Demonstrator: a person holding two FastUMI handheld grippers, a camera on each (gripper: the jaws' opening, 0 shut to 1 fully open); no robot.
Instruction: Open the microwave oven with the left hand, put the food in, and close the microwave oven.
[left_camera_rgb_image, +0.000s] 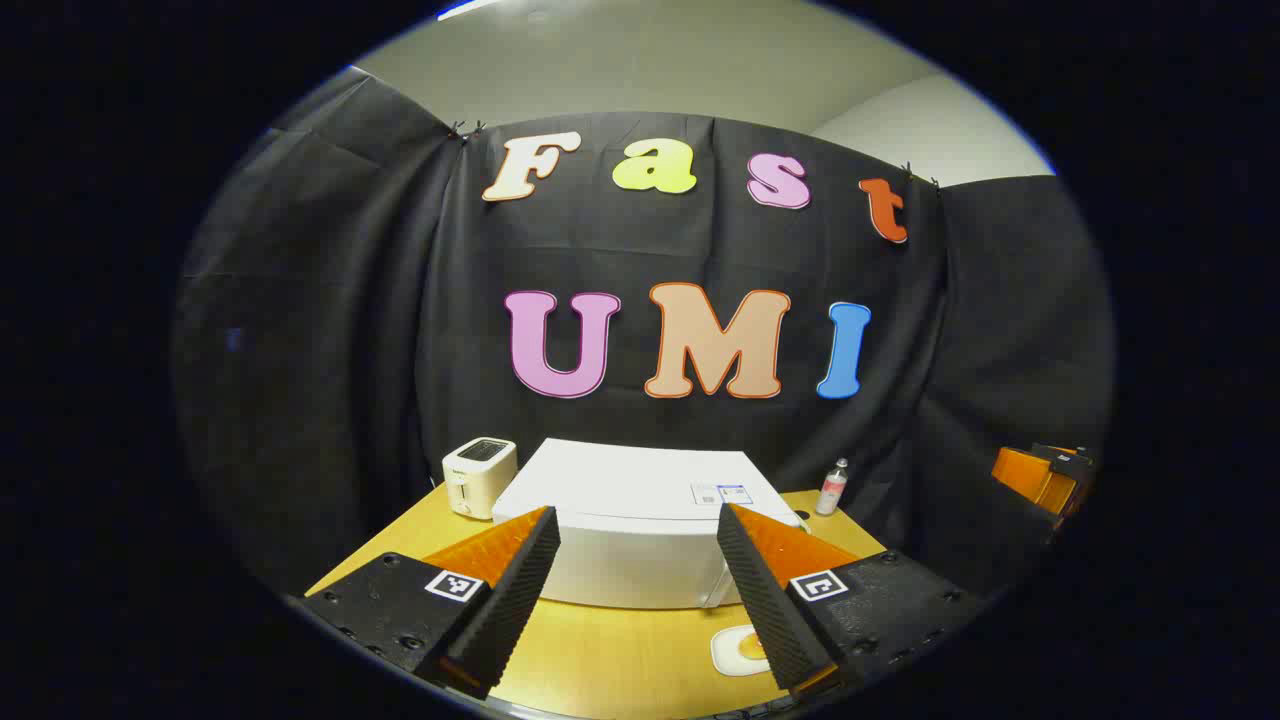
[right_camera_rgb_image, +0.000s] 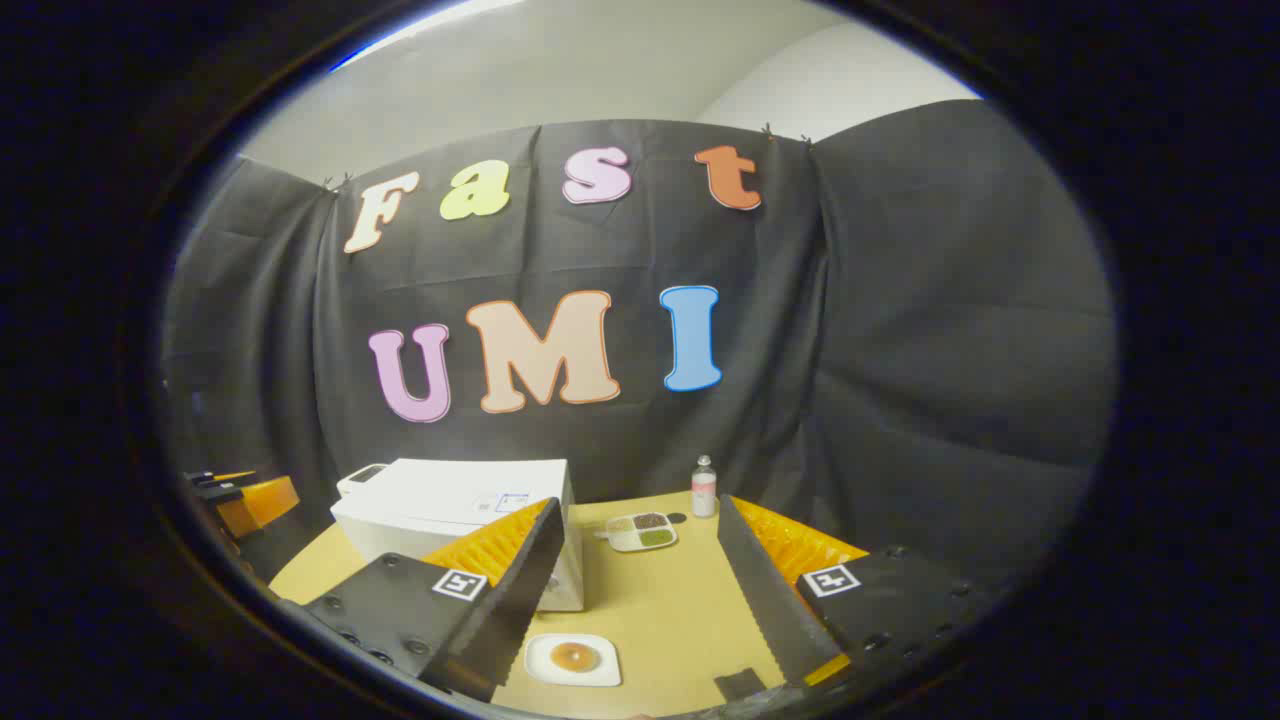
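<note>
- In the left gripper view, the left hand-held gripper (left_camera_rgb_image: 638, 600) sits at the bottom of the frame with its two black ribbed fingers (left_camera_rgb_image: 510, 600) spread wide and nothing between them.
- The boxy white microwave oven (left_camera_rgb_image: 630, 510) stands on the yellow wooden desk (left_camera_rgb_image: 600, 660) at lower centre, straight ahead in the gap between those fingers and apart from them; its door looks closed.
- The small white square plate with a round brown piece of food (left_camera_rgb_image: 742, 650) lies on the desk at lower right of centre, just beside the right-hand finger and partly hidden by it.
- In the right gripper view, the right hand-held gripper (right_camera_rgb_image: 640, 610) is also wide open and empty, with the plate of food (right_camera_rgb_image: 573, 659) at bottom centre between its fingers, near the left one.
- There the microwave oven (right_camera_rgb_image: 450, 505) stands at lower left, beyond the left finger.
- A white sticker (left_camera_rgb_image: 722, 494) with blue print lies on the oven's top; its writing is too small to read.
- Square black-and-white markers (left_camera_rgb_image: 455, 585) sit on the gripper bodies.
- A cream toaster (left_camera_rgb_image: 479, 476) stands left of the oven, a small bottle (left_camera_rgb_image: 832, 487) right of it.
</note>
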